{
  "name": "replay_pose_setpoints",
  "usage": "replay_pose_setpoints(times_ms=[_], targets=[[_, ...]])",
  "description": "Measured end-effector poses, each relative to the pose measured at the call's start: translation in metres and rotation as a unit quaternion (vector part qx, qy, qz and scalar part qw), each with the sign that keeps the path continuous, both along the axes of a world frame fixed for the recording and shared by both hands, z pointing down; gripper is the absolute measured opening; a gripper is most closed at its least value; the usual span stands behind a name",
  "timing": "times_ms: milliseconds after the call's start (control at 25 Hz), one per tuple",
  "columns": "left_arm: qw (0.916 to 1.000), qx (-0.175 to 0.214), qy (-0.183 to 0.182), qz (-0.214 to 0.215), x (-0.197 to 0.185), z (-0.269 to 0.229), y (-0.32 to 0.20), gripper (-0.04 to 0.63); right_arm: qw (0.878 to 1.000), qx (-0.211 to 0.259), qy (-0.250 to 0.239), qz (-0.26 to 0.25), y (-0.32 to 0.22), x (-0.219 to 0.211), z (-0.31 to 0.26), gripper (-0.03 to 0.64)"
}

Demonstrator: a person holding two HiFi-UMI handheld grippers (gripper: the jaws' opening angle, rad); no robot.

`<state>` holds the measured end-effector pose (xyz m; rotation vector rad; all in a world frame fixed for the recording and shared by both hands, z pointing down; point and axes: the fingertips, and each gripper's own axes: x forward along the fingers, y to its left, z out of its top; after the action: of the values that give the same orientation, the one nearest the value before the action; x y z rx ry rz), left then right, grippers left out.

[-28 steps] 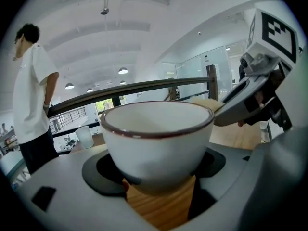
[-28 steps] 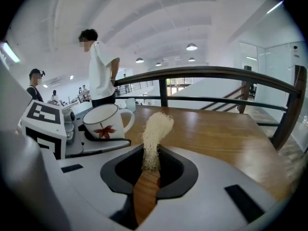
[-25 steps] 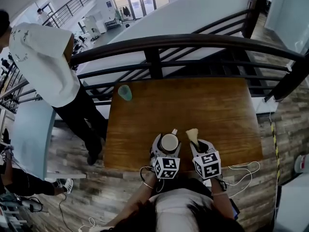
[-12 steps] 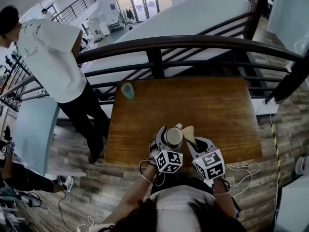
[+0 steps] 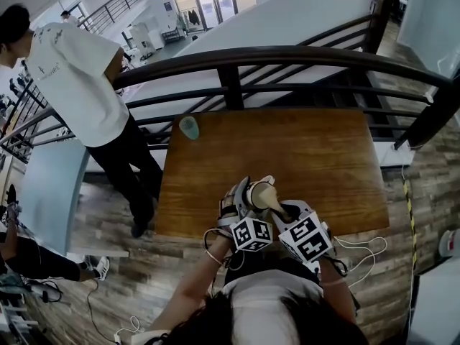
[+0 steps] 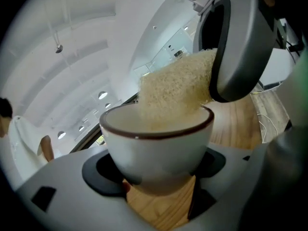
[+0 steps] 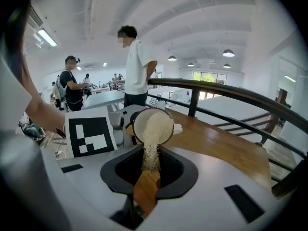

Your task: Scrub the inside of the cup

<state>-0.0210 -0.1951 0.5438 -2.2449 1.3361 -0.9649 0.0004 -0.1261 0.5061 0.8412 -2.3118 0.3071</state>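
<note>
From the head view you can't really read either grip, since the marker cubes sit right over your hands. You only get the cup [image 5: 256, 192] tipped on its side over the near edge of the wooden table [image 5: 323, 157], with its mouth turned toward your right gripper [image 5: 282, 208].

The left gripper view fills in the rest. Your left gripper [image 6: 156, 172] has its jaws spread wide around the cup's white body, pads pressed on both sides, and the brown rim is in plain sight. The pale fibrous scrubber [image 6: 175, 88] dips in over the rim, but its tip is lost inside, so I can't make out where it touches.

In the right gripper view the jaws are pinched nearly together on the scrubber, which you see edge-on running up into the cup's mouth. There's a brown strip below it, and whether that's a handle or the table showing through, I can't tell.

Only the head view shows the teal cup [image 5: 188, 128] at the far corner, plus a person in a white shirt [image 5: 79, 85] by the railing [image 5: 287, 56].
</note>
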Motion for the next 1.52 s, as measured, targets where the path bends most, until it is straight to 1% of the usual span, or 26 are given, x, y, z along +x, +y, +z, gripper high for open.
replay_pose_setpoints(times_ms=[120,240,320,440,600,680,800,960,1160,1320,1520], targets=[[0.9995,0.015,-0.026,0.008,0.003,-0.003,0.001,0.403,0.999,-0.009,0.033,-0.031,0.005,-0.007,-0.001,0.080],[0.9987,0.026,-0.042,0.018,0.009,-0.002,0.003,0.403,0.997,-0.022,0.053,-0.047,0.008,-0.007,0.001,0.080],[0.9976,0.035,-0.053,0.028,0.012,0.002,0.007,0.403,0.996,-0.036,0.060,-0.057,0.012,-0.008,0.002,0.080],[0.9940,0.059,-0.080,0.045,0.016,0.006,0.011,0.403,0.993,-0.056,0.070,-0.070,0.020,-0.011,0.005,0.080],[0.9922,0.065,-0.093,0.052,0.019,0.000,0.019,0.403,0.991,-0.076,0.075,-0.081,0.024,-0.010,0.011,0.080],[0.9892,0.080,-0.105,0.064,0.021,0.002,0.020,0.403,0.990,-0.094,0.070,-0.080,0.027,-0.009,0.013,0.080],[0.9859,0.097,-0.113,0.077,0.025,0.002,0.022,0.403,0.988,-0.115,0.056,-0.085,0.030,-0.010,0.012,0.080],[0.9866,0.087,-0.113,0.080,0.030,-0.005,0.031,0.403,0.987,-0.136,0.027,-0.086,0.035,-0.008,0.010,0.078],[0.9830,0.100,-0.112,0.106,0.035,-0.009,0.038,0.403,0.982,-0.164,-0.031,-0.085,0.034,-0.017,0.003,0.078],[0.9821,0.105,-0.108,0.113,0.039,-0.009,0.041,0.403,0.978,-0.177,-0.066,-0.087,0.037,-0.018,-0.001,0.077],[0.9813,0.112,-0.096,0.124,0.041,-0.012,0.046,0.403,0.969,-0.194,-0.128,-0.089,0.039,-0.023,-0.007,0.075]])
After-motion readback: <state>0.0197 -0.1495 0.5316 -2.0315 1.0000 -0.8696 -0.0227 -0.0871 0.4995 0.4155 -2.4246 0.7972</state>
